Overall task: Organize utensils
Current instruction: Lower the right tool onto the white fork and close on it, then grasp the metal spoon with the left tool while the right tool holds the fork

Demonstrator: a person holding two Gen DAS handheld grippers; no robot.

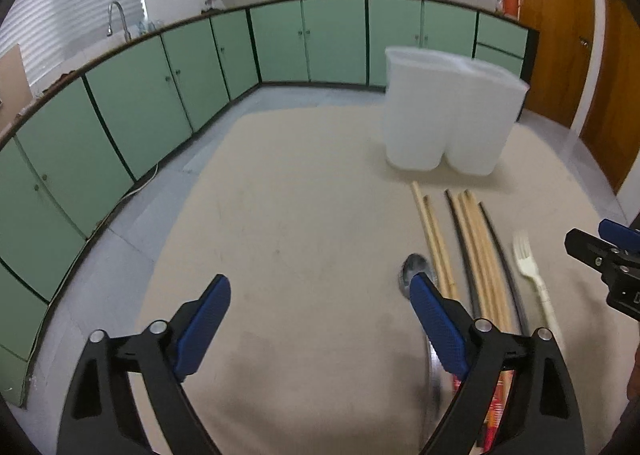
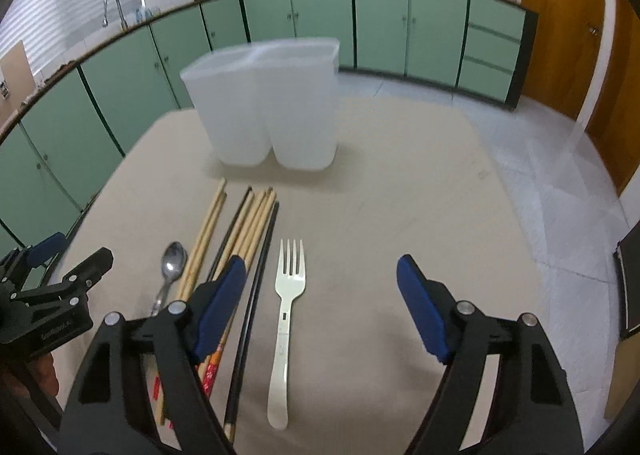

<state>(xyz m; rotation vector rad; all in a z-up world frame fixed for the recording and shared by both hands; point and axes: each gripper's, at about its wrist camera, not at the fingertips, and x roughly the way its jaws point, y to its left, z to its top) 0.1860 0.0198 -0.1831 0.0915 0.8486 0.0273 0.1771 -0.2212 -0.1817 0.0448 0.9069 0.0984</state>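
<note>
1. Fork [image 2: 289, 307] lies on the table [image 2: 400, 215] beside chopsticks [image 2: 244, 231] and spoon [image 2: 170, 271], near the holder [image 2: 264, 107].
2. Right gripper [image 2: 320, 291] and left gripper [image 1: 320, 319]: wide open, empty.
3. Centre the right gripper over the fork's handle before closing.

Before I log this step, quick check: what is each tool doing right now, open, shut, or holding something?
Left tool: open, holding nothing, above the table.
Right tool: open, holding nothing, above the fork.

Spoon [image 1: 414, 269] handle hidden behind left gripper [image 1: 320, 319].
</note>
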